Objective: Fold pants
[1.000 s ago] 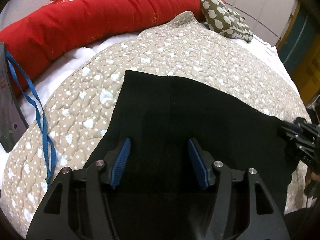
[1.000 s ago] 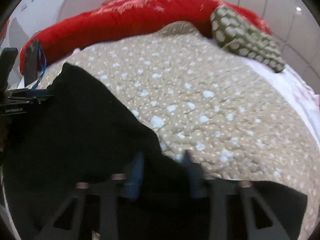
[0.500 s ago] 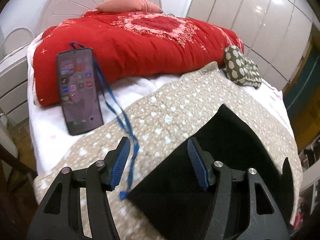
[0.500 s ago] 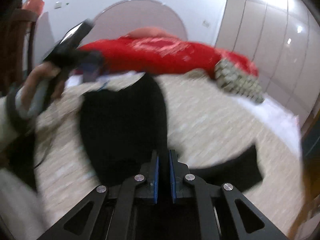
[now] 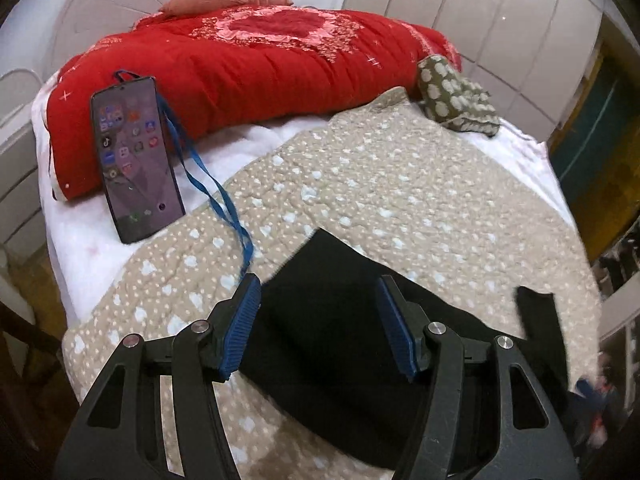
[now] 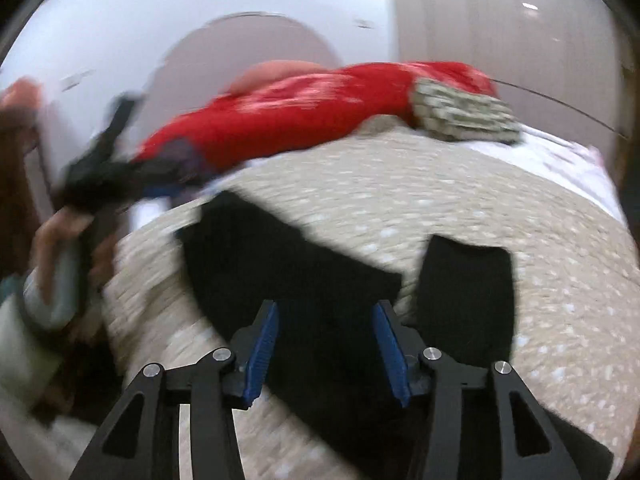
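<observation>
The black pants [image 5: 344, 320] lie folded on the beige dotted quilt [image 5: 400, 184] at the near edge of the bed. A separate black flap [image 5: 540, 320] sticks out at the right. My left gripper [image 5: 318, 320] is open and empty, above the pants' left part. In the blurred right wrist view the pants [image 6: 296, 264] lie ahead with a second black flap [image 6: 468, 296] to the right. My right gripper [image 6: 326, 344] is open and empty above them. The left gripper and the hand holding it [image 6: 92, 184] show at the far left.
A phone [image 5: 136, 156] with a lit screen and a blue lanyard [image 5: 208, 188] leans on a red quilt [image 5: 248, 64] at the back. A green patterned cushion [image 5: 456, 96] lies back right. White sheet [image 5: 100, 264] borders the quilt on the left.
My right gripper has opened and let go of the pants, which now lie flat. Both grippers have pulled back and up from the cloth.
</observation>
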The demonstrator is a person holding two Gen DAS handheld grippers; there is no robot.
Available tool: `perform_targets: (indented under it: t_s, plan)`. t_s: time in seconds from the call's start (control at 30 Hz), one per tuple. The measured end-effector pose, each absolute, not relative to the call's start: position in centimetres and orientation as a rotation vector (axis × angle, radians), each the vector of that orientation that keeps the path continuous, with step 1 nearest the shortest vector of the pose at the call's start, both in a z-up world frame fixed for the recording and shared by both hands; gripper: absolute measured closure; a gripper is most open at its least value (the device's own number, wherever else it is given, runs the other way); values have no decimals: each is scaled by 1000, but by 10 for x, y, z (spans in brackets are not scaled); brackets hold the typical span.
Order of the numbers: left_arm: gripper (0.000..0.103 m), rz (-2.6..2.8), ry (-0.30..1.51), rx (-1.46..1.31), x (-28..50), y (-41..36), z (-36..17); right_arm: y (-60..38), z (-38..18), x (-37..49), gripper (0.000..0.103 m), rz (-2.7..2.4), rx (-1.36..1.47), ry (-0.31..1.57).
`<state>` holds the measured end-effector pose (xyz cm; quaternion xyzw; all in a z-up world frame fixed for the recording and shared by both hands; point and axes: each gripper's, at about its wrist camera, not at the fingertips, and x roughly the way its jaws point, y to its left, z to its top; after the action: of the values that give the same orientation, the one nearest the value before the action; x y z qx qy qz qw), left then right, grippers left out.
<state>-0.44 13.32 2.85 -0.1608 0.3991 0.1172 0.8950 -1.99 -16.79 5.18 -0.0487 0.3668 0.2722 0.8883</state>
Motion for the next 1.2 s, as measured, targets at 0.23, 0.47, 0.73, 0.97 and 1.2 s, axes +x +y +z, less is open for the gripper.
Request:
perform_targets:
  t_s: [0.23,0.47,0.73,0.97,1.2]
  plan:
    - [43,279,901,-396,14,161,1,-175,-6,78,75,486,106,1014]
    - [56,222,947,-299,2,138,-17,-162,5,78,95,473,30,928]
    - [59,204,963,-323,-12,144,-17,-186,13,81,64,378,35,908]
    - [59,204,964,-363,-15,147,-18,-230,20,97,60,145,9,899]
    - [59,218,969,-354,-12,141,-20,-232,27,93,58,211,83,916]
